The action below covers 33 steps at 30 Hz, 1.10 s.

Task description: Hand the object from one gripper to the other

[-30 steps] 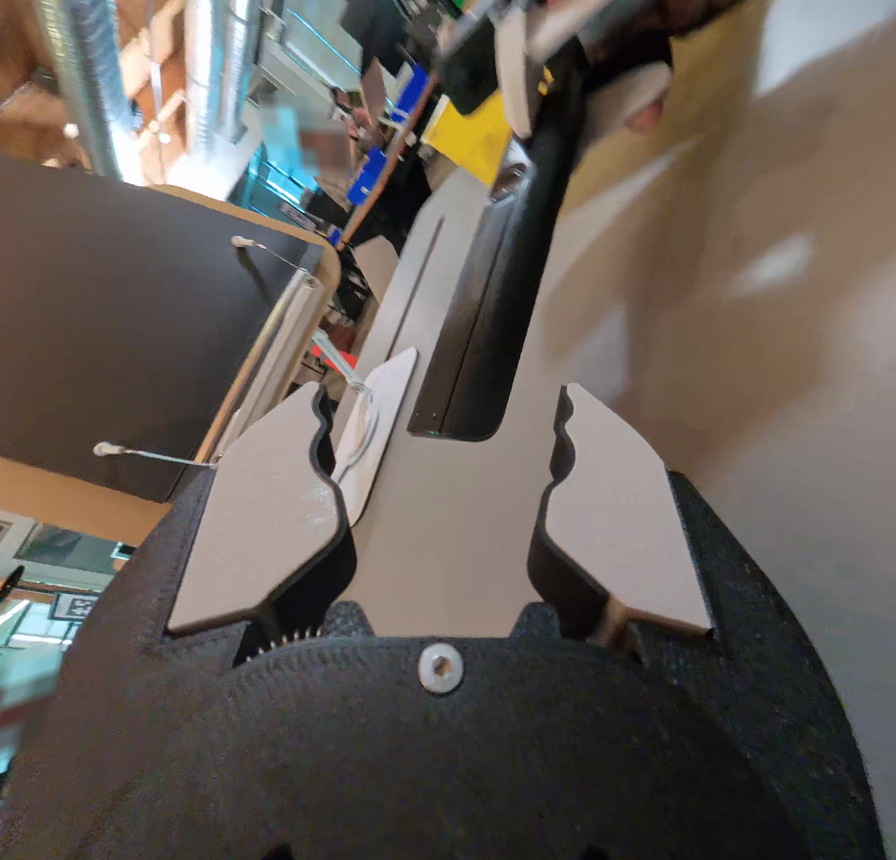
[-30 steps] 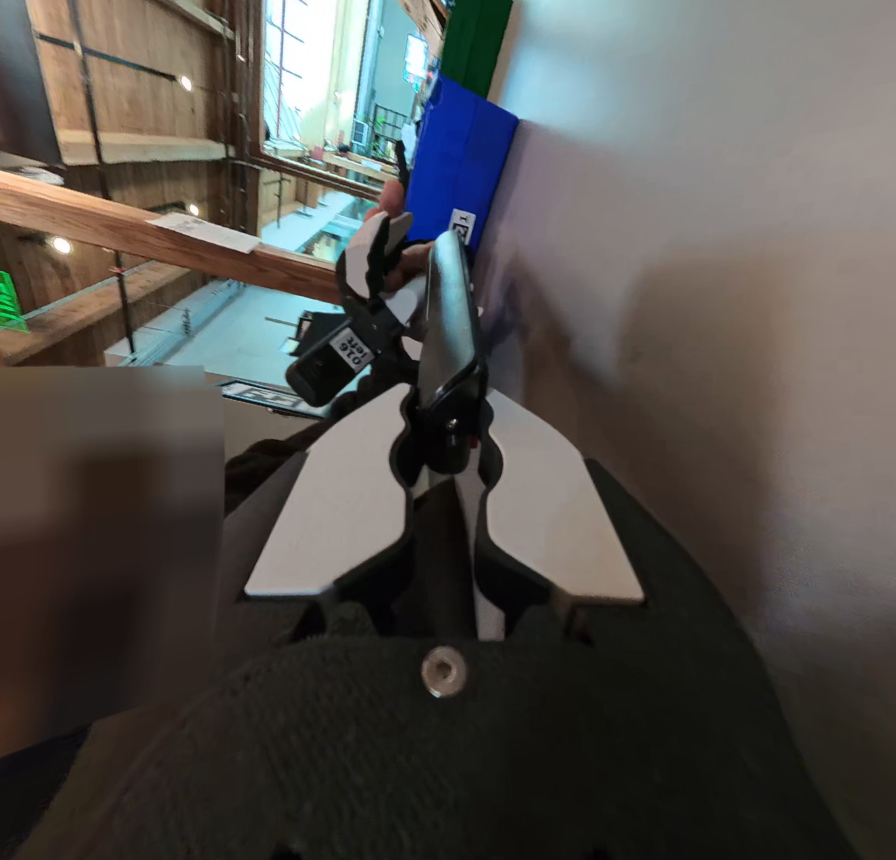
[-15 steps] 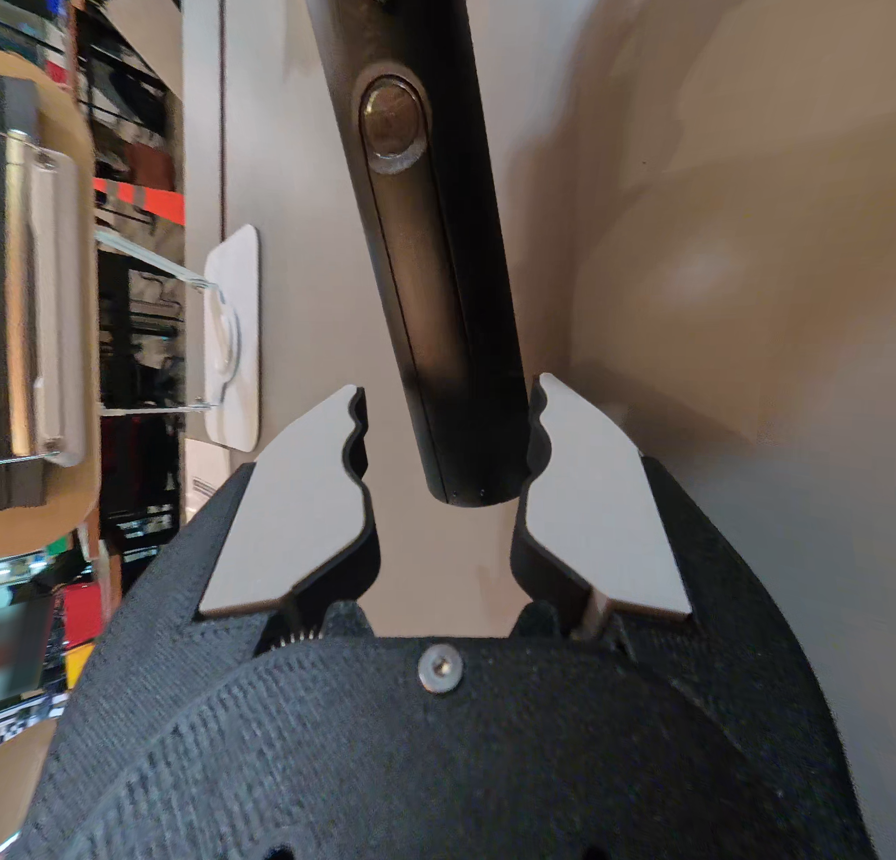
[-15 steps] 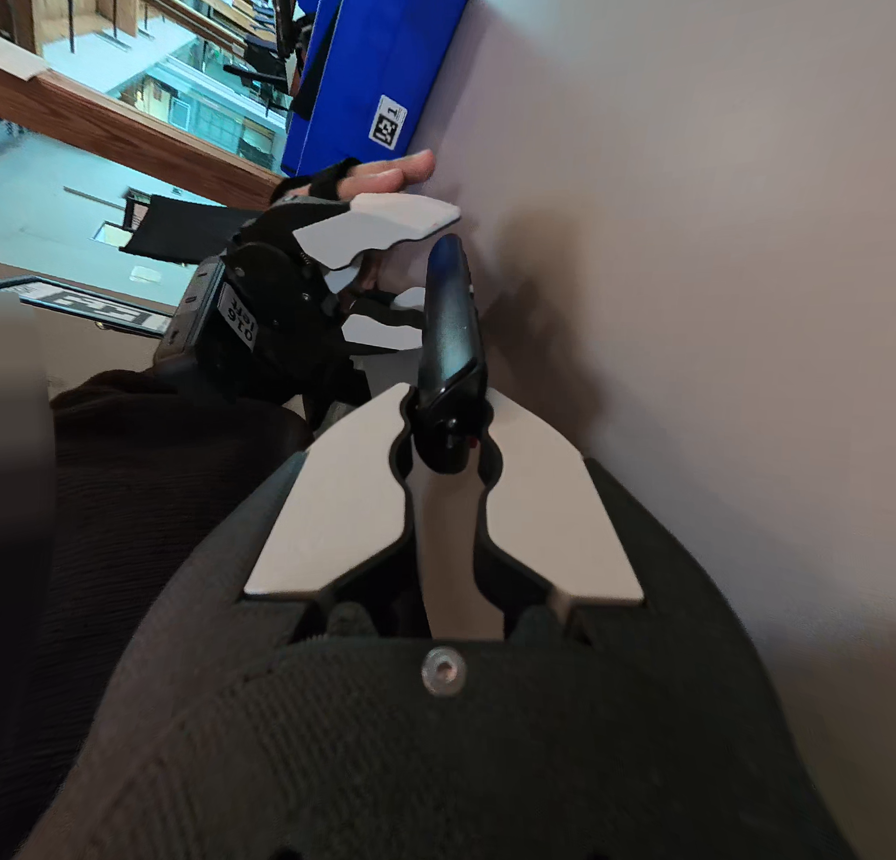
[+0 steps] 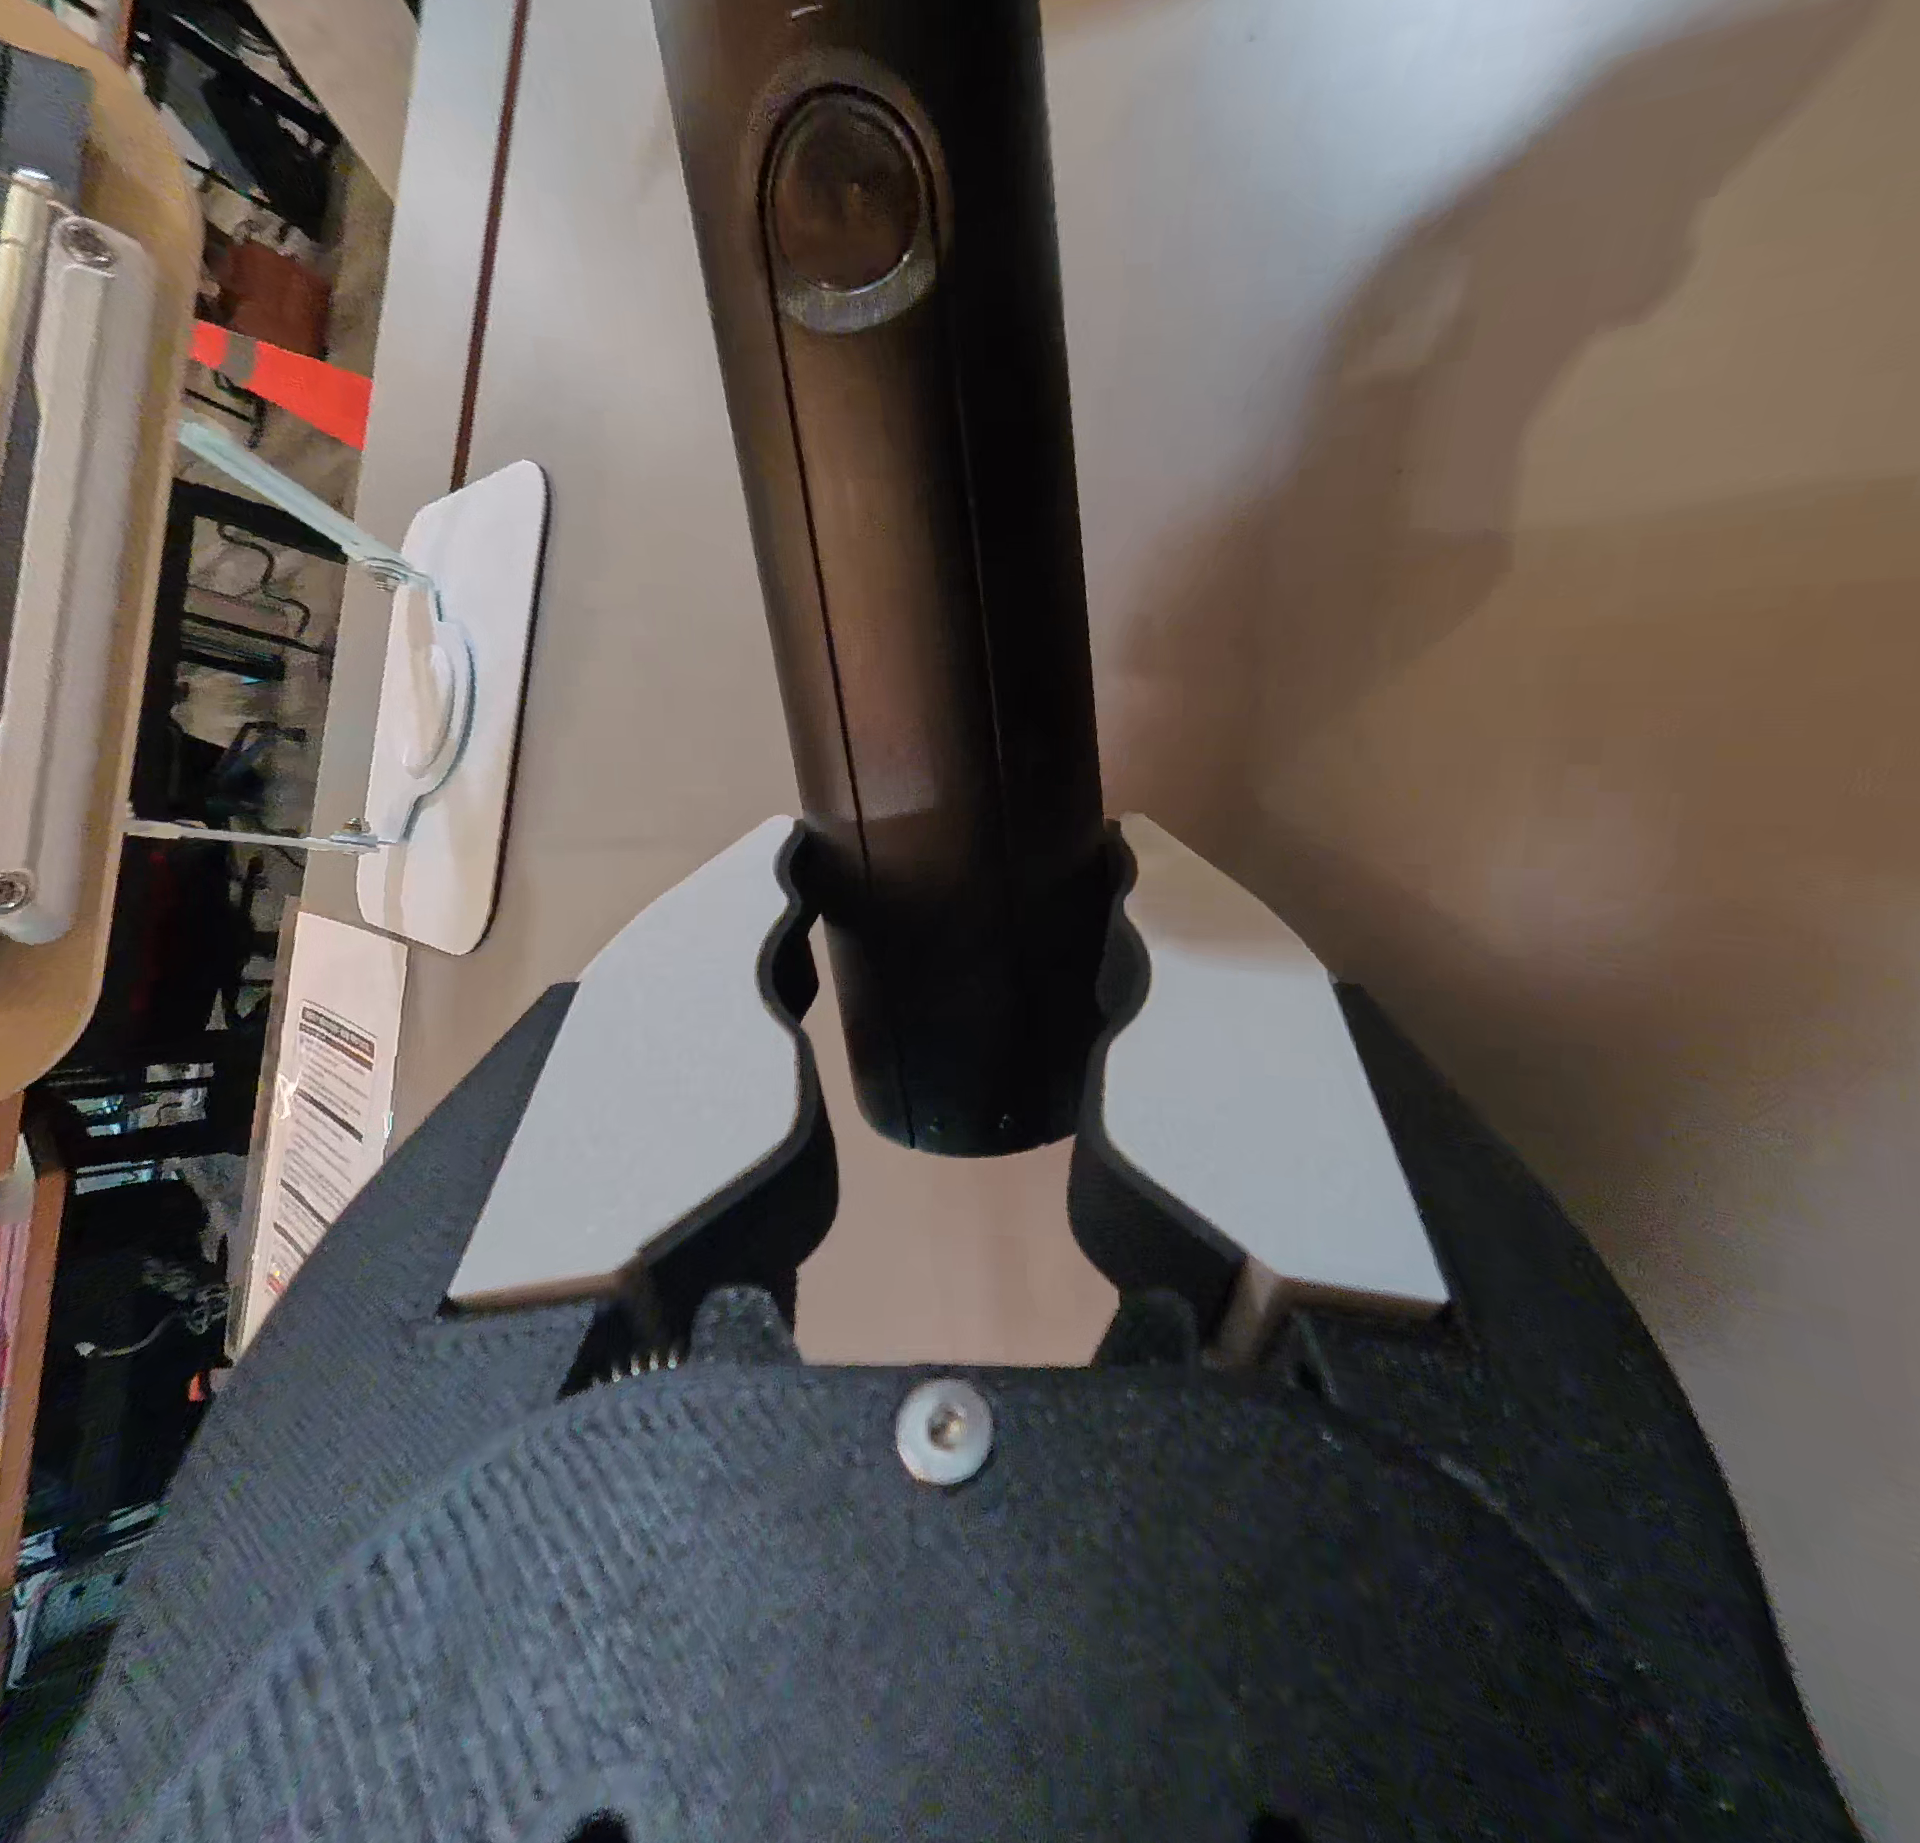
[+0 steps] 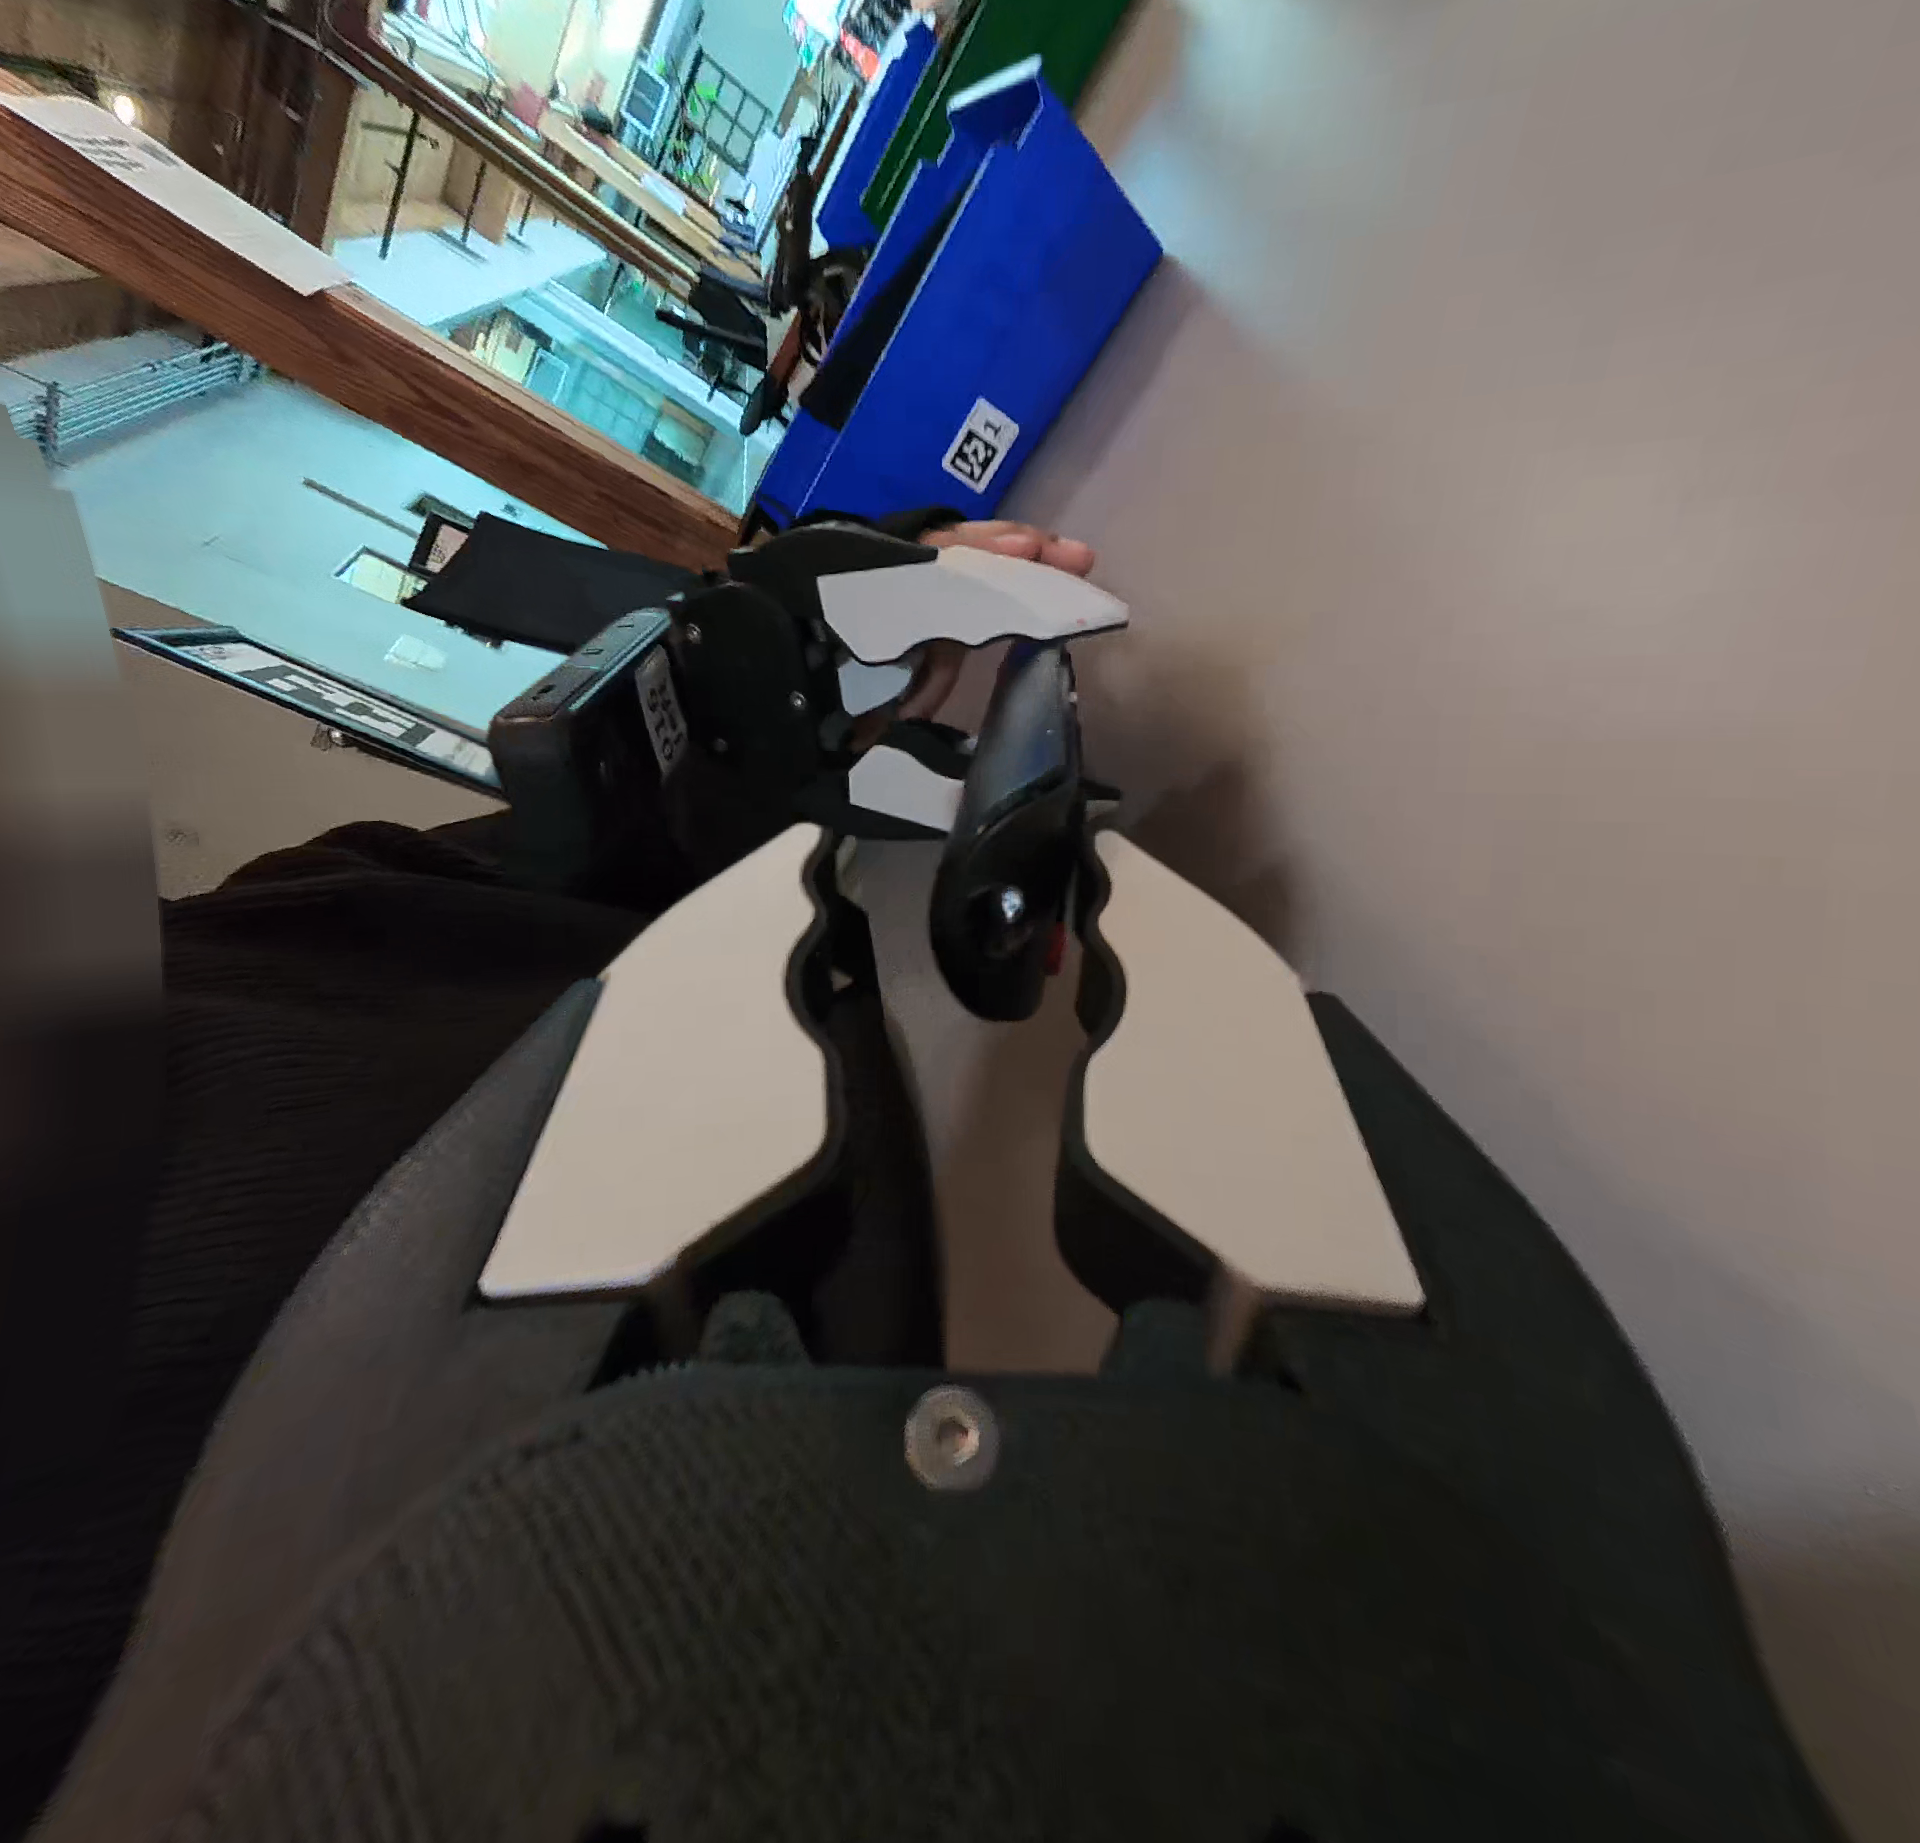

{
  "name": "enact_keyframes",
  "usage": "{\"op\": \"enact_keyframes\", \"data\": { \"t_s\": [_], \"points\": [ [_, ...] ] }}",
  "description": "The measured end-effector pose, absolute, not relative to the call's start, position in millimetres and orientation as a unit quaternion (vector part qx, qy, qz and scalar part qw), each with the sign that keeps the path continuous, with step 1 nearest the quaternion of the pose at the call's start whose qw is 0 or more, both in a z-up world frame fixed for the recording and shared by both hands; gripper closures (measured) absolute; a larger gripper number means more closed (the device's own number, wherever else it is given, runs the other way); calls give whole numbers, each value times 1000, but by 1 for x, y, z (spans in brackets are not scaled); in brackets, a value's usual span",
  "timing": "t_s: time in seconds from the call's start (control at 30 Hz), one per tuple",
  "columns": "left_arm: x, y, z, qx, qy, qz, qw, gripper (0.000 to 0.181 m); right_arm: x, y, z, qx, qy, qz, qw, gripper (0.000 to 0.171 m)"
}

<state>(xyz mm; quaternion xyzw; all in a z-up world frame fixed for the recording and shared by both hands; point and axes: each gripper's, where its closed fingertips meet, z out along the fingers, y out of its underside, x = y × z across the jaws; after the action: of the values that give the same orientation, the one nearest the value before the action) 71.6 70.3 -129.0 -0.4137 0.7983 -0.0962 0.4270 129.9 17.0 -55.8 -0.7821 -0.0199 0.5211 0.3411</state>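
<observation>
The object is a long black handle-like tool with a round metal button [image 5: 894, 546]. My left gripper [image 5: 956, 848] is shut on its rounded end, with both jaws pressed against its sides. In the right wrist view the tool's other end [image 6: 1013, 858] lies between the fingers of my right gripper [image 6: 956, 843]. That gripper is open: there is a clear gap on the left side, and the tool rests near the right finger. The left gripper [image 6: 1029, 702] also shows there, farther off, clamped on the tool's far end.
Both grippers are turned sideways close to a grey table top [image 6: 1558, 650]. A blue box [image 6: 966, 339] and a green box [image 6: 1039, 17] stand on it behind the left gripper. A white pad with a clear clip [image 5: 457, 702] sits at the table's edge. A dark sleeve [image 6: 364, 962] is at the left. One gripper's finger ends stand about 11 cm off the other's.
My left gripper moved onto the tool's end and shut on it. My right gripper, shut on the tool before, has opened its jaws.
</observation>
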Motion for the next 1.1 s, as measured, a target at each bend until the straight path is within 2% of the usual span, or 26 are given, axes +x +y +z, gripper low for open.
{"op": "enact_keyframes", "data": {
  "t_s": [0.2,0.37,0.67,0.77,0.9,1.1],
  "points": [
    [76,76,-123,-443,769,-145,438,128,152,25,-32,-757,-2,497,424,121],
    [77,76,-107,-503,710,-291,397,128,179,27,-1,-700,33,508,501,122],
    [78,67,-74,-563,552,-558,257,128,171,30,-12,-704,29,515,489,124],
    [73,55,-42,-520,465,-694,177,129,170,31,-14,-700,30,518,491,125],
    [60,49,-8,-442,381,-805,110,129,167,33,-12,-683,23,519,513,124],
    [49,32,12,-373,354,-855,66,129,148,36,-2,-639,-17,518,569,119]
  ]
}}
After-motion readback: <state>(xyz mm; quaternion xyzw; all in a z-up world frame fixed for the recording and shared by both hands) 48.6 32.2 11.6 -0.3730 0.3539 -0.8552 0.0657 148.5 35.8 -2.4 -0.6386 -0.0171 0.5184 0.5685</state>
